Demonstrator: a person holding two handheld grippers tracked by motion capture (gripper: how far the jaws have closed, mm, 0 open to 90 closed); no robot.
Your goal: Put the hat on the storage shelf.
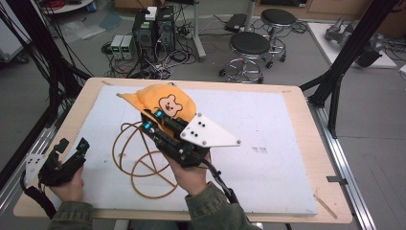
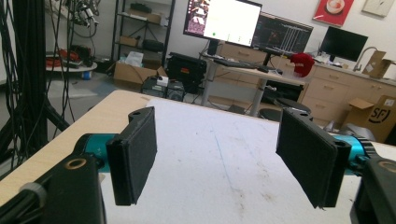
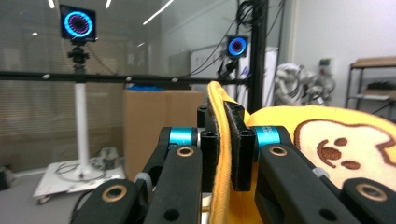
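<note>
1. The right tongs [image 1: 152,120] are clamped shut on the edge of the orange cap [image 1: 165,103]. In the right gripper view the black pads pinch a fold of its orange cloth [image 3: 215,154] between them. So the grasp, I'd say, is done.
2. The cap sits toward the far left part of the desk, over the white mat [image 1: 268,143], with its bear face [image 1: 168,104] turned up. It looks partly lifted by the tongs, though I can't tell whether any of it rests on the mat.
3. The left tongs [image 1: 72,146] hang wide open at the near left corner, holding nothing. Their two pads [image 2: 135,154] stand well apart over bare mat in the left gripper view.
4. What's left, by my reckoning, is carrying the cap to wherever it belongs and letting go. The left tongs have no part in it yet.
5. A brown cord [image 1: 143,167] lies in loose loops on the mat just beside the right tongs, near the cap. It could snag if the cap is dragged low.
6. The desk [image 1: 62,139] is pale wood, its mat scuffed with faint marks.
7. Beyond it on the grey floor stand two black stools [image 1: 249,45], some computer boxes [image 1: 153,28] amid tangled cables, and black frame posts [image 1: 342,67] at the sides.
</note>
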